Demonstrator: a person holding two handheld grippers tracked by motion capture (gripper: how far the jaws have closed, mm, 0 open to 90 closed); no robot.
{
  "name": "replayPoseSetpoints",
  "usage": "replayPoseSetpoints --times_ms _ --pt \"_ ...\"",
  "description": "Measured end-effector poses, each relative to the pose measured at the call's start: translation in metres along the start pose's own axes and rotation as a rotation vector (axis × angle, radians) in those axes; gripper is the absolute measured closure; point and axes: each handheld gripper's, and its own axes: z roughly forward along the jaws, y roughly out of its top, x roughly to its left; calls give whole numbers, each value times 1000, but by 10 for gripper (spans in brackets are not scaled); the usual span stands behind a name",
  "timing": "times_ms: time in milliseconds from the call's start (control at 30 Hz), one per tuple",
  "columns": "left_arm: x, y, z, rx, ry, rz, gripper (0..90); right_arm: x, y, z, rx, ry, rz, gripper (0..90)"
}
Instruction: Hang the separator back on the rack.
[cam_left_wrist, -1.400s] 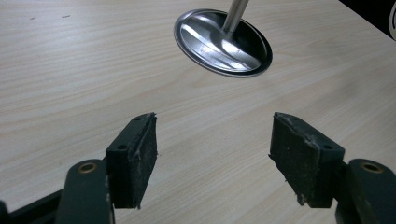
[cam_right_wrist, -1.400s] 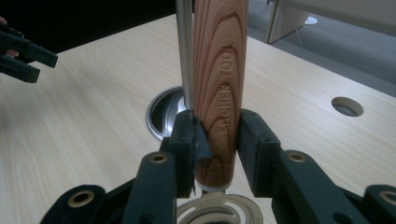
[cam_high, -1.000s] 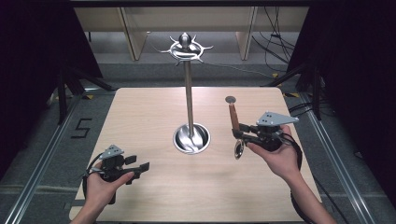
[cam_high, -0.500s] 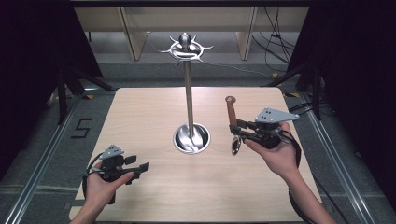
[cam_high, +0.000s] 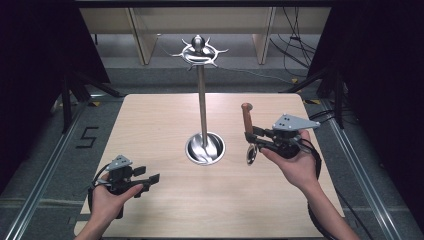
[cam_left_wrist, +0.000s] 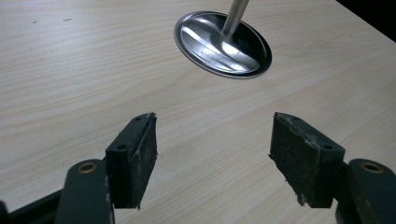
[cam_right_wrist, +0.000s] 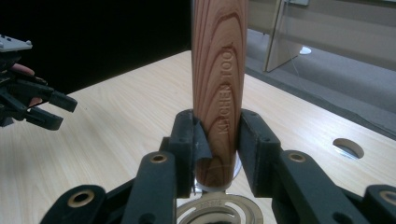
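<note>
**Right gripper holding a wooden-handled utensil upright, left one idle**

The right gripper (cam_high: 256, 140) is sitting over the right half of the pale wood-grain tabletop (cam_high: 165, 115), and its black fingers (cam_right_wrist: 187, 135) are clamping the brown wooden handle of a kitchen utensil (cam_high: 247, 120) near the bottom. The handle is standing pretty much upright, with "KITCHEN TOOL" stamped down its side in the right gripper view. A round shiny metal end is hanging below the fingers; probably a wheel or ring of some kind, but it's too cropped to say.

Just left of it, the tall polished steel stand (cam_high: 202, 100) is rising from its round dish-shaped base (cam_high: 205, 148) at the middle of the tabletop, topped by a ring of spiky hooks (cam_high: 199, 50). Utensil and stand are near each other but not touching.

The left gripper (cam_high: 150, 181) is hanging out at the near left corner in the person's hand, fingers (cam_left_wrist: 135, 154) spread wide with nothing between them, pointing toward the stand's base.
</note>
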Motion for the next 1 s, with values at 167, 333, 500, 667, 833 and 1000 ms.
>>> replayPoseSetpoints --times_ms 167,333,500,667,833,1000 --pt "1 0 0 -5 -4 7 311 3 2 0 -9 -6 22 693" --pt "1 0 0 -4 -4 4 311 3 6 0 -13 11 -1 693" --pt "0 0 -1 -7 1 -4 311 4 9 -1 -12 7 -3 693" --pt "0 0 0 -8 2 -3 311 5 12 0 -25 11 -1 693" --pt "0 0 -1 -9 3 -2 311 7 16 0 -30 -5 10 693" --pt "0 0 -1 -9 3 -3 310 6 20 0 -52 -12 -18 693"
